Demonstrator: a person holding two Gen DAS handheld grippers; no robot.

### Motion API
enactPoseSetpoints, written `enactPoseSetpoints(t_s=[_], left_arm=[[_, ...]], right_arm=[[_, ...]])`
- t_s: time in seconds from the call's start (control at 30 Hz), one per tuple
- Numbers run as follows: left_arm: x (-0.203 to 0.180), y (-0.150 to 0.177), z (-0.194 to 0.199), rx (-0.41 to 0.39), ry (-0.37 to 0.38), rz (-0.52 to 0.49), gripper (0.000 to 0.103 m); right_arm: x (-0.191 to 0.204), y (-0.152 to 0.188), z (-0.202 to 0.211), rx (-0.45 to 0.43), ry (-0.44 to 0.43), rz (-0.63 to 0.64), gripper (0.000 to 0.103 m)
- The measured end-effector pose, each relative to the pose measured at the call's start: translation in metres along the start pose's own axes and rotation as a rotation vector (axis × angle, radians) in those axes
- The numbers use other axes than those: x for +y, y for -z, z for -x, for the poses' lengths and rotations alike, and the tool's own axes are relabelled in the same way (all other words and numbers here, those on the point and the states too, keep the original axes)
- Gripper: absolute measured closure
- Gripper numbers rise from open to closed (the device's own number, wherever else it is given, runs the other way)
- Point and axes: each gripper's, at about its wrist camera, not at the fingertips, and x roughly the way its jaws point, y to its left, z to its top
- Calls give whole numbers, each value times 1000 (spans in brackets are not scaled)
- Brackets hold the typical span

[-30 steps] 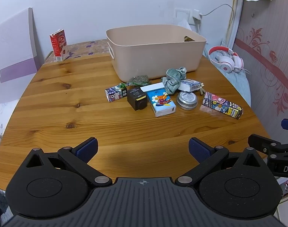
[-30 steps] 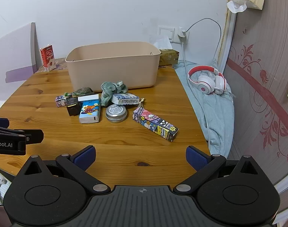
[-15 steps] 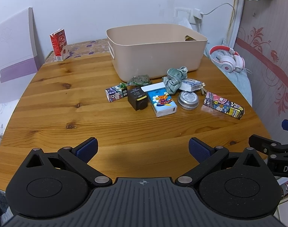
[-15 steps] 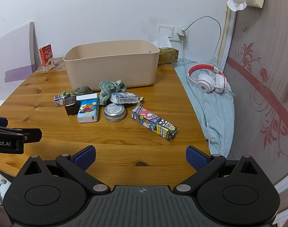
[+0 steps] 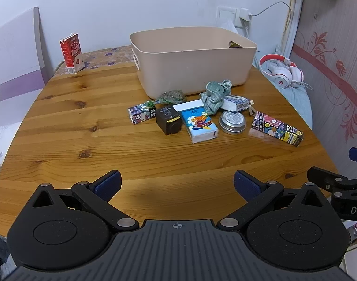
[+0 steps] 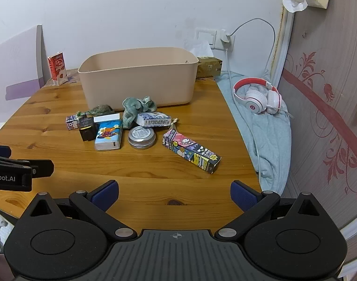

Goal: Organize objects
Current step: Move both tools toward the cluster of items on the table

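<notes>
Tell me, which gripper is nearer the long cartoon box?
Right. The right gripper sits just short of the box; the left gripper is farther off, the box ahead to its right.

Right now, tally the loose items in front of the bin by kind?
Printed cardboard boxes: 4
Black cube box: 1
Round silver tin: 1
Green checked cloth: 1
Green wrapped packet: 1
White flat box: 1
Total: 9
</notes>
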Motion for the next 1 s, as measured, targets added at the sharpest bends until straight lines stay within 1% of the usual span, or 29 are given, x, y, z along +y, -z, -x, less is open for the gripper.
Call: enactPoseSetpoints(t_s=[0.6,0.87,1.0], left_arm=[[-4,-6,-8,36,-2,-12,0],[-6,-11,-25,48,-12,-10,0],[-6,-18,-38,53,-15,-4,0]], right_arm=[[-5,-2,-3,9,-8,-5,0],[-11,-5,-12,2,1,5,0],[-16,-9,-19,-16,8,21,0]])
